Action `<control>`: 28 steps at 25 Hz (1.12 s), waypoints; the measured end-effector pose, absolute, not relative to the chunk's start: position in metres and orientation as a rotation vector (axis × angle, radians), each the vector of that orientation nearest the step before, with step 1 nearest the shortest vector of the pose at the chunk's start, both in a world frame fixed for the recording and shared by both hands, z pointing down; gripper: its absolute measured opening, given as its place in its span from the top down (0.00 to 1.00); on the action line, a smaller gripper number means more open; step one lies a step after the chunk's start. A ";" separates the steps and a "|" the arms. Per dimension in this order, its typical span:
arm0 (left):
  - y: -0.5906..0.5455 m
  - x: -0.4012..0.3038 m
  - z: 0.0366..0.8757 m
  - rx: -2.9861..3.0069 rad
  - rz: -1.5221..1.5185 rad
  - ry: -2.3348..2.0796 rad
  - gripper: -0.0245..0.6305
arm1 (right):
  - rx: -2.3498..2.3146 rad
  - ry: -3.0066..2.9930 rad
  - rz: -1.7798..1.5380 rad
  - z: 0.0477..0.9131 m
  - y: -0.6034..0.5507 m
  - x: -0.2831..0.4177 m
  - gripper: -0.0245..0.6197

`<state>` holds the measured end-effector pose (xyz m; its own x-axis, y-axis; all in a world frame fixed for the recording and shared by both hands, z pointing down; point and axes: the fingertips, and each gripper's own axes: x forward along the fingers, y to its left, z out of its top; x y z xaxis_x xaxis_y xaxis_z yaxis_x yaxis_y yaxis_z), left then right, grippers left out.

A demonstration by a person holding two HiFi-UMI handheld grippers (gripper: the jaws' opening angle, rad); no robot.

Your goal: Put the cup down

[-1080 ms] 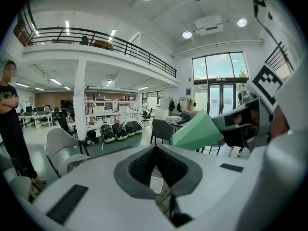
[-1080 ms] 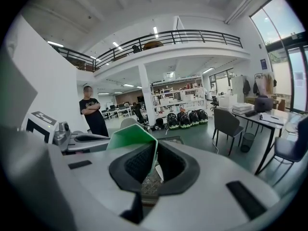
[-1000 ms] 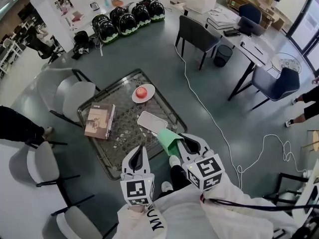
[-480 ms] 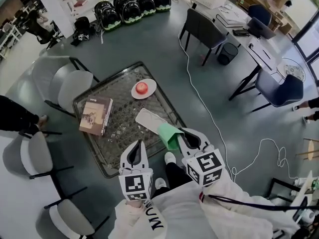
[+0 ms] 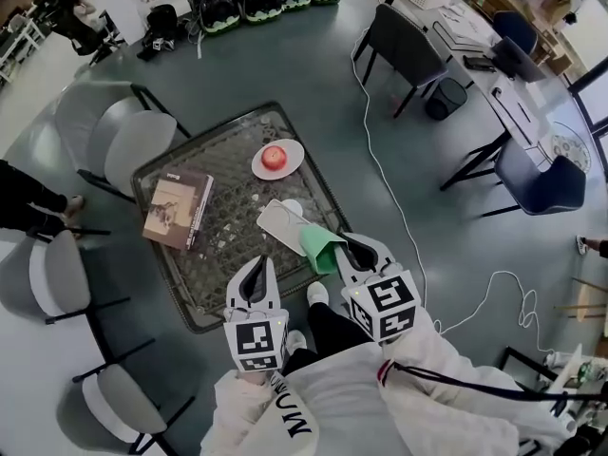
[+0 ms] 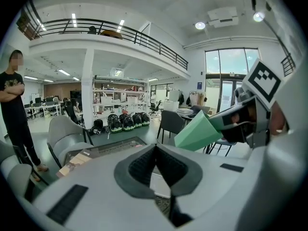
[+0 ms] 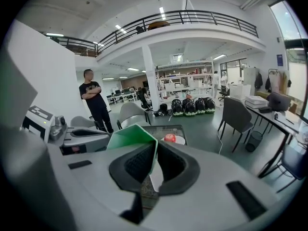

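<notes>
A green cup (image 5: 320,247) hangs tilted over the near right edge of the low mesh-topped table (image 5: 214,283). My right gripper (image 5: 344,247) is shut on its wall. In the right gripper view the cup's green rim (image 7: 132,138) is pinched between the two pads of that gripper (image 7: 155,152). My left gripper (image 5: 259,266) is over the table's near edge, to the left of the cup, shut with nothing in it. In the left gripper view its jaws (image 6: 155,149) meet, and the cup (image 6: 197,131) shows up to the right.
On the table lie a book (image 5: 176,212), a white plate with an apple (image 5: 275,158) and a white tray (image 5: 283,222). Grey chairs (image 5: 128,145) stand at the left, a dark chair (image 5: 404,46) at the far right. A cable (image 5: 394,207) runs over the floor. A person (image 6: 12,95) stands at the left.
The head view has drifted, so the table sits higher and more to the left in the picture. Both grippers keep their places, and the right one keeps the cup.
</notes>
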<state>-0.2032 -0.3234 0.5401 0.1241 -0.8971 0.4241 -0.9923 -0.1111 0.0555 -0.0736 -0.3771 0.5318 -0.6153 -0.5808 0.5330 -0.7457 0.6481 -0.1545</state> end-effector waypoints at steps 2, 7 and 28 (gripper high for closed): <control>-0.329 -0.202 0.547 2.072 0.414 -1.839 0.95 | 1.011 -2.411 0.508 0.543 -0.383 -0.076 0.93; -0.338 -0.204 0.572 2.024 0.429 -1.836 0.95 | 0.947 -2.359 0.503 0.575 -0.394 -0.081 0.93; -0.354 -0.214 0.637 1.845 0.429 -1.897 0.95 | 0.624 -2.170 0.456 0.686 -0.420 -0.103 0.93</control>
<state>-0.2140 -0.3539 0.6371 0.0023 -0.8520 0.5236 -0.9943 0.0537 0.0918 -0.1034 -0.4202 0.6859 -0.5467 -0.2786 0.7896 -0.5726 0.8124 -0.1098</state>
